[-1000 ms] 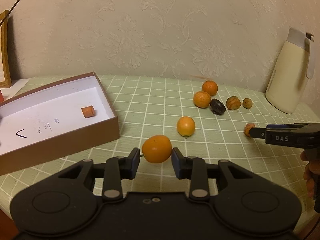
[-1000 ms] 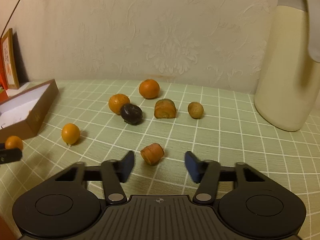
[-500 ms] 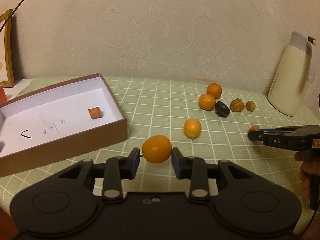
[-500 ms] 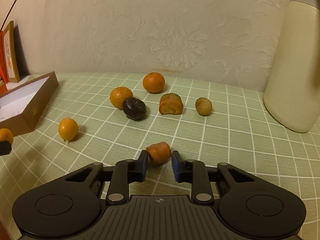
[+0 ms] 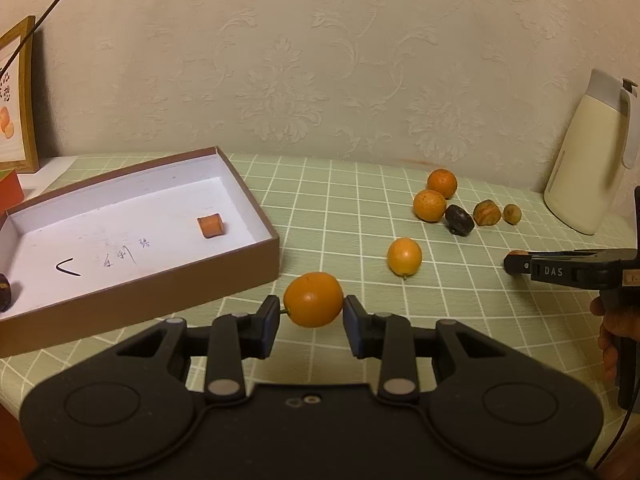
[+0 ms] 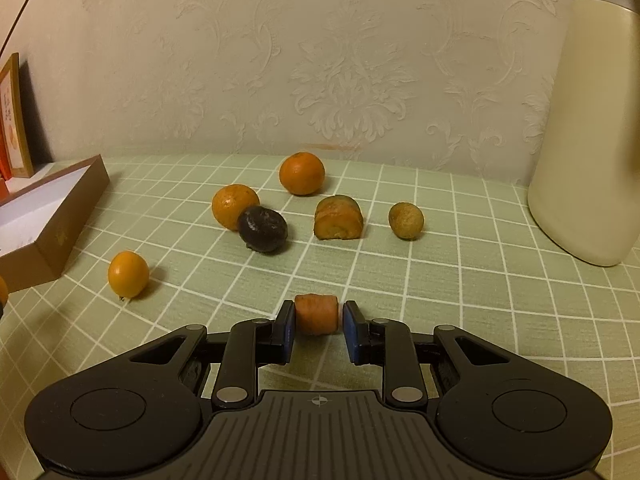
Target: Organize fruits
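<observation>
Left gripper (image 5: 311,312) pinching orange kumquat (image 5: 313,299) in jaws, hovering just beside box (image 5: 168,292). Right gripper (image 6: 317,322) pinching orange chunk (image 6: 316,313) low over surface (image 6: 460,280). Step in hand: carrying picks. Next move is calling for reaching over box, releasing inside.

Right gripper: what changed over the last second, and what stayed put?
The right gripper closed its fingers on the carrot-coloured chunk, which lay loose between them before. The left gripper kept its orange kumquat clamped; the loose fruits kept their places.
</observation>
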Demonstrator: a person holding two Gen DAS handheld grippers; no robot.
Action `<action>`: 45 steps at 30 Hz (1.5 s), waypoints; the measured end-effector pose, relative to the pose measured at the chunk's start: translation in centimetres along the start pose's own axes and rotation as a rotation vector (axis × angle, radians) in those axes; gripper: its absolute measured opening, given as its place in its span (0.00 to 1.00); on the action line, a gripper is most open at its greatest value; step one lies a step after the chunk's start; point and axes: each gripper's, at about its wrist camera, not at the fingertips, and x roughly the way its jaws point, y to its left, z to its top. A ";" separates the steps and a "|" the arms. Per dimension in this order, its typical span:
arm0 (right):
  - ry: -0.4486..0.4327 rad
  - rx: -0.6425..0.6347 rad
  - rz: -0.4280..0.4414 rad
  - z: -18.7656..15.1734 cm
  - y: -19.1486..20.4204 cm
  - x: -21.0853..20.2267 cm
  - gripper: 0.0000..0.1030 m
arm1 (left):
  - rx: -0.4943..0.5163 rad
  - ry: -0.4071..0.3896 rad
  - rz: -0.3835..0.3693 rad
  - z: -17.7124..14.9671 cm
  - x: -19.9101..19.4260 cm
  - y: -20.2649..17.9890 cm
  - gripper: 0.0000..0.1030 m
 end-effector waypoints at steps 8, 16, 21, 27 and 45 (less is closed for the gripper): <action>-0.001 -0.014 -0.007 0.5 0.6 -0.5 0.21 | -0.008 -0.010 0.000 0.2 -0.2 0.3 0.22; -0.028 -0.060 0.017 1.3 2.5 -2.8 0.21 | -0.013 0.007 0.009 0.1 0.0 0.5 0.22; -0.033 -0.058 0.024 1.2 2.7 -3.1 0.21 | 0.000 0.031 0.025 -0.3 0.6 0.6 0.22; -0.037 -0.060 0.026 1.0 2.5 -3.4 0.21 | 0.020 0.093 0.050 -1.1 1.9 0.5 0.22; -0.057 0.003 0.035 1.0 1.3 -4.0 0.21 | 0.042 0.093 0.084 -2.3 2.1 -0.3 0.20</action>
